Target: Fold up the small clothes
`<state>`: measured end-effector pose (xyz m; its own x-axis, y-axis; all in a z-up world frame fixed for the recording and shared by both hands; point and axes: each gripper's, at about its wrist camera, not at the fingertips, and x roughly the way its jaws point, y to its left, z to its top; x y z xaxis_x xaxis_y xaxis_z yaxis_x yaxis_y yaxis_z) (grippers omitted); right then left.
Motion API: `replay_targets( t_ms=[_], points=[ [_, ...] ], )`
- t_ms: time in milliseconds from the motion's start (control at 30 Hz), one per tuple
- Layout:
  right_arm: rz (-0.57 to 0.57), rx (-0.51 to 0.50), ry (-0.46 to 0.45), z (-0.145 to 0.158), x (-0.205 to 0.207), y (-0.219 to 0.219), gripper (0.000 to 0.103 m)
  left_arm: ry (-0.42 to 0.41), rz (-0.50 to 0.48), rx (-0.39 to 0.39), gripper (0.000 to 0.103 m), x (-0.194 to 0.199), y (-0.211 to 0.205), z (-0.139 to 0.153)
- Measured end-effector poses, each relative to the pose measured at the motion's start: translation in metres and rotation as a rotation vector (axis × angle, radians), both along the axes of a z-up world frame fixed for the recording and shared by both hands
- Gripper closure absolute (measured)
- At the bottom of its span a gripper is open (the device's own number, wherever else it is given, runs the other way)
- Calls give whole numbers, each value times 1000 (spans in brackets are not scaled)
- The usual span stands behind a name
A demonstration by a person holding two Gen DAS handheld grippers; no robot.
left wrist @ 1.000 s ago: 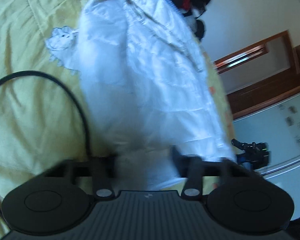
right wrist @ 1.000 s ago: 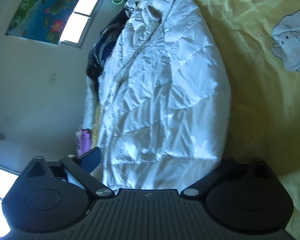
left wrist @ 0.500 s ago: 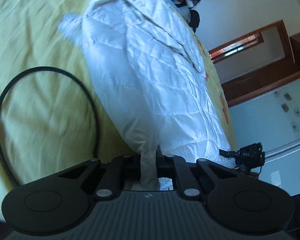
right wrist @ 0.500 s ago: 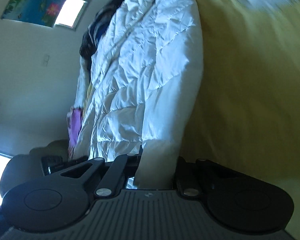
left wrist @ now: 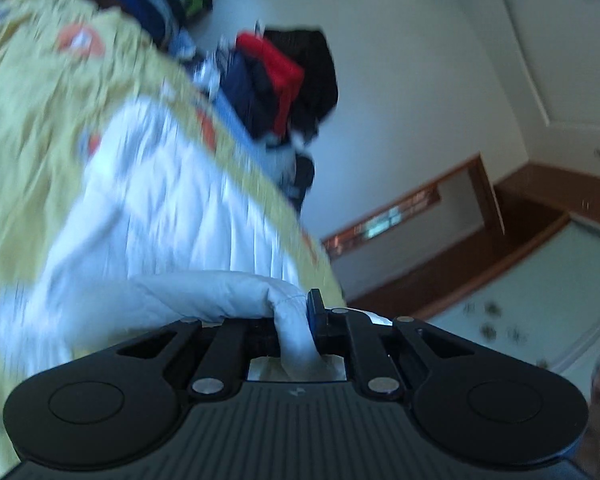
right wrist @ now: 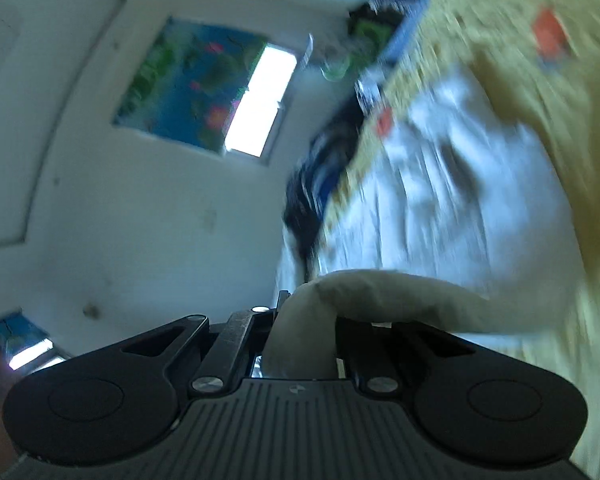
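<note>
The left tongs (left wrist: 296, 330) are pinched on the near edge of the white puffy jacket (left wrist: 160, 216). The right tongs (right wrist: 304, 336) pinch the same edge at its other end. The jacket stretches long and straight away from both tongs across the yellow bed (left wrist: 32, 92), toward the pile of dark clothes (left wrist: 284, 80) far off.

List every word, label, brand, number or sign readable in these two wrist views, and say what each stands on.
None can be read.
The left gripper body carries a small pale logo mark, no letters.
The right gripper body carries the same kind of mark, no letters.
The picture on the wall shows blurred flowers, no text.
The orange patches on the yellow bedcover are too blurred to tell.
The white jacket shows no label.
</note>
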<state>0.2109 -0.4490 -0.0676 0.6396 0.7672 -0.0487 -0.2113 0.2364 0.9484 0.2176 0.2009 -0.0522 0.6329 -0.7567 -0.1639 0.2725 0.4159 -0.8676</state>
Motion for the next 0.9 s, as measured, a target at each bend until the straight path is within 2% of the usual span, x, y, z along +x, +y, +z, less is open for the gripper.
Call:
replay_targets(
  t_ms=[100,233,333,400,500,533,567,700,733,800,833,867,900],
  points=[
    [-28,14,2,3,59,-3,89,-22,70,-7,93,49,2,12],
    [-57,9,66,-9,145,-1,89,7,142,-4,93,122,-3,15],
    [-87,-49,129,-27,202,9,88,51,189,44,93,170,-12,5],
    [-107,-70,180,-44,229,11,88,113,232,50,94,195,-15,-9],
    [-123,-85,276,-76,254,20,88,267,273,49,94,228,-19,-43],
    [-122,-61,316,-90,260,21,82,312,283,38,94,234,-19,-54],
    [-120,-27,325,-99,261,21,82,349,290,17,93,237,-18,-64],
    [-93,123,335,-122,265,14,79,419,269,-86,90,242,-10,-80],
    [-90,149,337,-123,266,11,75,439,255,-106,82,242,-7,-79],
    [-107,190,323,-119,261,4,61,457,235,-174,47,239,2,-73],
    [-129,209,300,-115,256,-1,46,428,242,-213,11,232,6,-65],
    [-151,226,270,-110,252,-5,29,383,264,-230,0,223,9,-54],
    [-178,229,239,-103,246,-8,23,331,289,-225,0,212,13,-41]
  ],
)
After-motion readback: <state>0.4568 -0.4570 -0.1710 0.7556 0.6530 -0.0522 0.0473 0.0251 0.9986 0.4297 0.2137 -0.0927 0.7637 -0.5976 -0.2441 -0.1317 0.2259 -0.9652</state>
